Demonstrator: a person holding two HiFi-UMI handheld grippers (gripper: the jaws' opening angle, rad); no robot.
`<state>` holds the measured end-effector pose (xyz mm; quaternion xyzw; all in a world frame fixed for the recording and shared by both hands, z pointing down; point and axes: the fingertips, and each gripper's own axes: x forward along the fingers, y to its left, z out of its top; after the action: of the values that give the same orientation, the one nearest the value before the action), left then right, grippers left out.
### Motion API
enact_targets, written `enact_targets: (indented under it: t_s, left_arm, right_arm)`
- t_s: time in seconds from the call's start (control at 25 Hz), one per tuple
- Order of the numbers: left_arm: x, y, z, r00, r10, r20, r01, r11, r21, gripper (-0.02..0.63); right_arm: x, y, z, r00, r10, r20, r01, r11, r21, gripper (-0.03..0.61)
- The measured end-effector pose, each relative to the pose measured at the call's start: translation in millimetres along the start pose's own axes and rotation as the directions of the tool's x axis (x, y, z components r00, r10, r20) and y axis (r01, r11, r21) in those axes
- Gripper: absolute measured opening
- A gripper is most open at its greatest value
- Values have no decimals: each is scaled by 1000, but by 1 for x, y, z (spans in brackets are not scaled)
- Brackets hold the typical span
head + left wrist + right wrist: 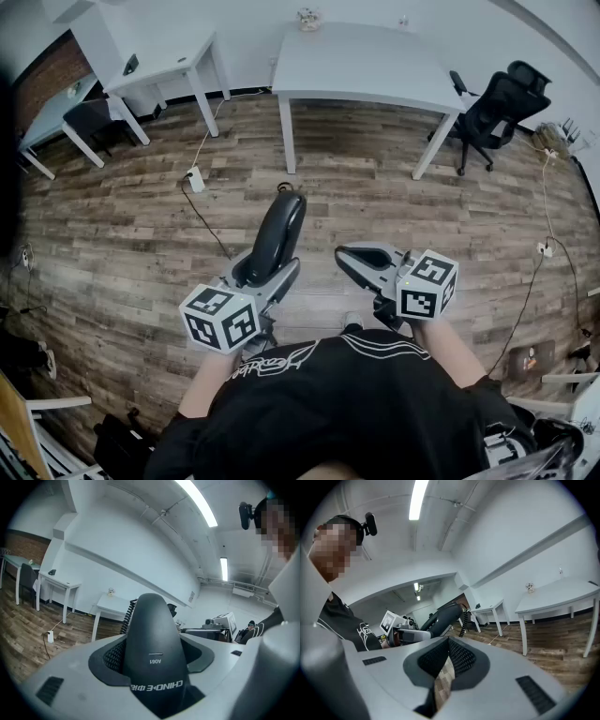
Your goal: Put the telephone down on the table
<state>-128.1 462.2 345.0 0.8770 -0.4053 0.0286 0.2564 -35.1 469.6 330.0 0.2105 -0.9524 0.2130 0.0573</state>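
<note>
A black telephone handset (pixel 278 232) is held in the air above the wooden floor, with my left gripper (pixel 267 274) shut on its lower part. In the left gripper view the handset (pixel 149 620) fills the space between the jaws, and its coiled cord (pixel 127 617) hangs behind it. My right gripper (pixel 352 259) is beside it on the right, shut and empty, with its pads (pixel 457 657) meeting at the tips. The right gripper view shows the handset (pixel 442 616) off to its left. A large white table (pixel 366 67) stands ahead, across the floor.
A black office chair (pixel 495 105) stands at the table's right end. A smaller white desk (pixel 164 64) is at the far left. A white power strip (pixel 195 178) and a dark cable lie on the wooden floor between me and the tables.
</note>
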Motion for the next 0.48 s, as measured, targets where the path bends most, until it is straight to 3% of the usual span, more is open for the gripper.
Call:
enact_targets:
  t_s: [0.48]
  left_arm:
    - [56, -7, -2, 999, 5, -37, -6, 1000, -26, 288]
  right_arm:
    - [-24, -55, 6, 1000, -19, 12, 18, 999, 41, 38]
